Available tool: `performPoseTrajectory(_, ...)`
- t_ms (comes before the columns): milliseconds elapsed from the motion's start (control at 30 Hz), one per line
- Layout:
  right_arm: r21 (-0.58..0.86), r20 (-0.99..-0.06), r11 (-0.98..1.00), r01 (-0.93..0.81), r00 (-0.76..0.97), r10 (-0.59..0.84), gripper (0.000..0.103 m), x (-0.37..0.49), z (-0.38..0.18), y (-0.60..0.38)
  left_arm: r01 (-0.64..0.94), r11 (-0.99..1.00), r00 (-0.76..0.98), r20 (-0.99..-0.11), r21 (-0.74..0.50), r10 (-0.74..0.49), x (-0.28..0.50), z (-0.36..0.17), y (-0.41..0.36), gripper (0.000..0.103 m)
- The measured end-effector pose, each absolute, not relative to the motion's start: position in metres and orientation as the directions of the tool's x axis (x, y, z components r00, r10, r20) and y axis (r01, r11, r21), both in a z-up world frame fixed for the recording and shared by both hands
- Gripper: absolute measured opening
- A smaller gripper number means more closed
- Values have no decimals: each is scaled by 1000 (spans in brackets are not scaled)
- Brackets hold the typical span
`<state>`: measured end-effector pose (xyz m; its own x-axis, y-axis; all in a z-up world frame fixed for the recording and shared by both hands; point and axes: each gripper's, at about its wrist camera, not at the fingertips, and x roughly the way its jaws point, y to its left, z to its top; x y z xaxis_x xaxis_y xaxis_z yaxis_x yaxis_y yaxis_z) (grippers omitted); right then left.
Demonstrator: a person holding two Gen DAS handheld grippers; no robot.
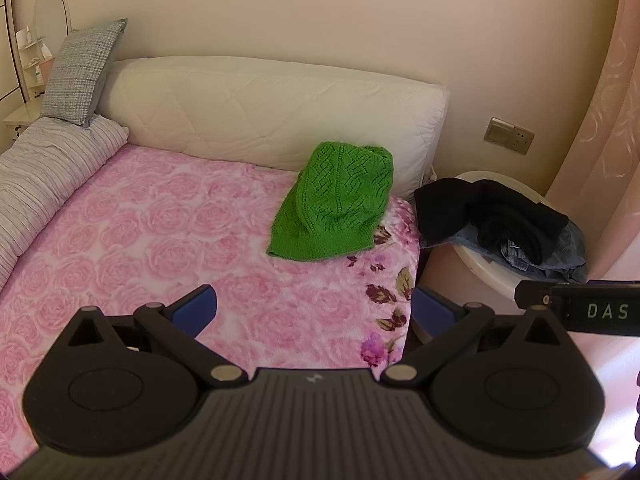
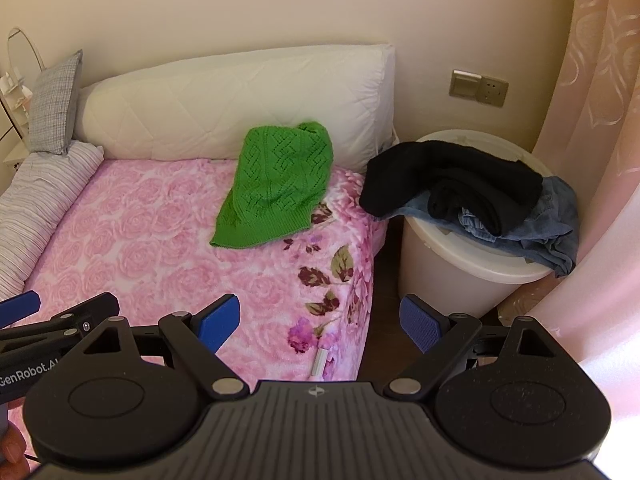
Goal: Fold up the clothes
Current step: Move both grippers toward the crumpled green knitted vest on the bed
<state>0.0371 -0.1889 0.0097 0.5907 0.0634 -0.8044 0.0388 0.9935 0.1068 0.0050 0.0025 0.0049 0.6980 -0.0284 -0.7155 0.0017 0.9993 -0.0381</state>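
Both grippers hover above the near part of the bed [image 1: 120, 240], empty. Left gripper [image 1: 314, 308] has its jaws spread wide, blue pads [image 1: 196, 310] well apart, nothing between them but the pink rose blanket [image 1: 160, 220] below. Right gripper [image 2: 320, 320] is the same — jaws wide open, blue pads [image 2: 420, 322] clear of any cloth, one pad over the blanket and the other past the bed's right edge, above the dark floor gap. In the right wrist view the left gripper shows at the left edge of frame, just beside the right one; a fingertip [image 2: 12, 450] peeks in at the bottom left corner. Green knit sweater [image 1: 334, 204] lies in a loose folded heap at the far right corner of the bed, its top end leaning against the white quilted headboard cushion [image 1: 260, 112], its ribbed hem towards the grippers. Off the bed's right edge stands a white round bin [image 2: 452, 276] — a black garment [image 2: 452, 176] and blue jeans [image 2: 556, 224] are piled on its top, the black one lying over the jeans and hanging off the bin's left side towards the bed. Grey striped bolster [image 1: 44, 184] runs along the bed's left edge, grey check pillow [image 1: 82, 70] upright at the far left corner. A small white tube-like thing [image 2: 320, 362] lies on the blanket at the bed's near right edge; cannot tell what it is. Wall socket plate [image 2: 478, 88] above the bin, pink curtain [image 2: 600, 120] at far right.
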Motion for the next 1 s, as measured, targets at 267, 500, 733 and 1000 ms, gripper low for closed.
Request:
performPoseTrajectory(267, 94, -809, 995, 46, 586, 50, 89, 48, 15, -189, 5, 999, 692, -721, -52, -41, 11, 3, 10, 102)
performPoseTrajectory(500, 58, -810, 997, 49, 586, 19, 89, 42, 12, -182, 11, 997, 688, -723, -74, -62, 16, 1, 14, 102)
performPoseTrajectory(733, 13, -811, 999, 50, 585, -18, 89, 43, 15, -176, 11, 996, 681, -728, -94, -76, 19, -2, 20, 102)
performPoseTrajectory(1000, -5, -813, 999, 40, 581, -27, 89, 51, 17, -168, -7, 995, 684, -726, -104, -71, 24, -5, 31, 102)
